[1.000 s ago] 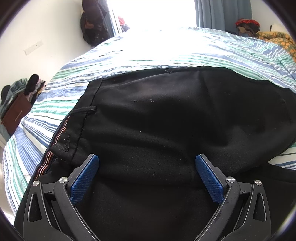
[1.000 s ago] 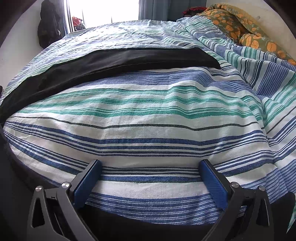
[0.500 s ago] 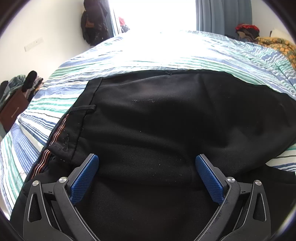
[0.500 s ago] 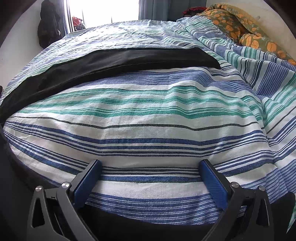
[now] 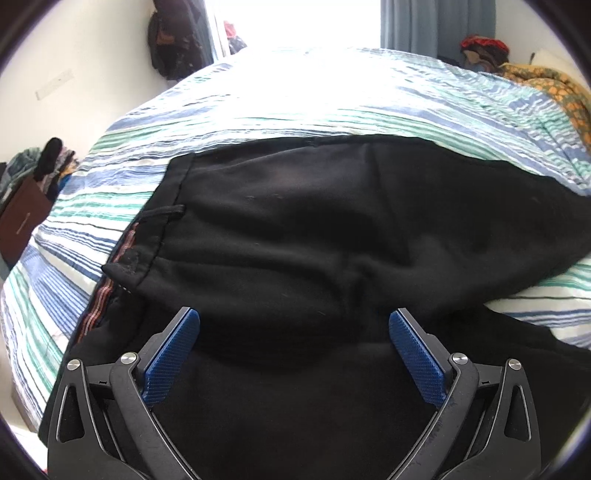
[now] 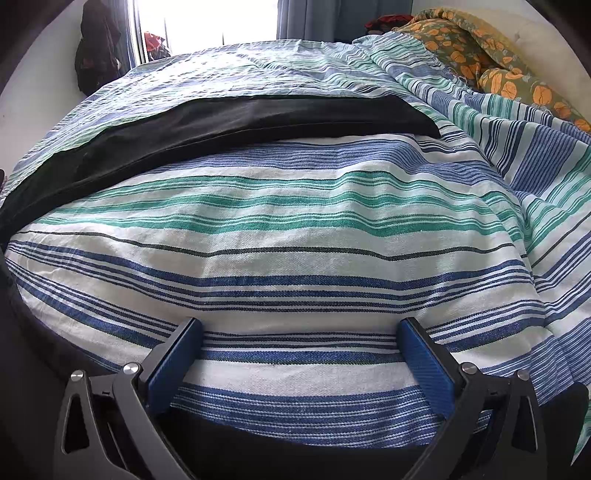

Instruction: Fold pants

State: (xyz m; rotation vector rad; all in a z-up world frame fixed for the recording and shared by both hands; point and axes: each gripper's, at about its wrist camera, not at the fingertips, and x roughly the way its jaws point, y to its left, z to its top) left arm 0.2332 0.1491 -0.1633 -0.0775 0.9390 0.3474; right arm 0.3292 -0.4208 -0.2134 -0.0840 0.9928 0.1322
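My left claw (image 5: 294, 325) hangs released over the black pants (image 5: 295, 229) — right claw (image 6: 301, 334) released beside them, above the striped bedspread (image 6: 295, 236).

Blown-out window (image 5: 306, 22) glare, fisheye edges

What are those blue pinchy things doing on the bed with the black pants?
A person is holding a gripper in each hand to fold the black pants lying on the striped bedspread. The left gripper sits open over the waist end of the pants, with nothing pinched. The right gripper is open too, above bare bedspread, with one pant leg stretched out farther away. No fold is being pulled at this moment.
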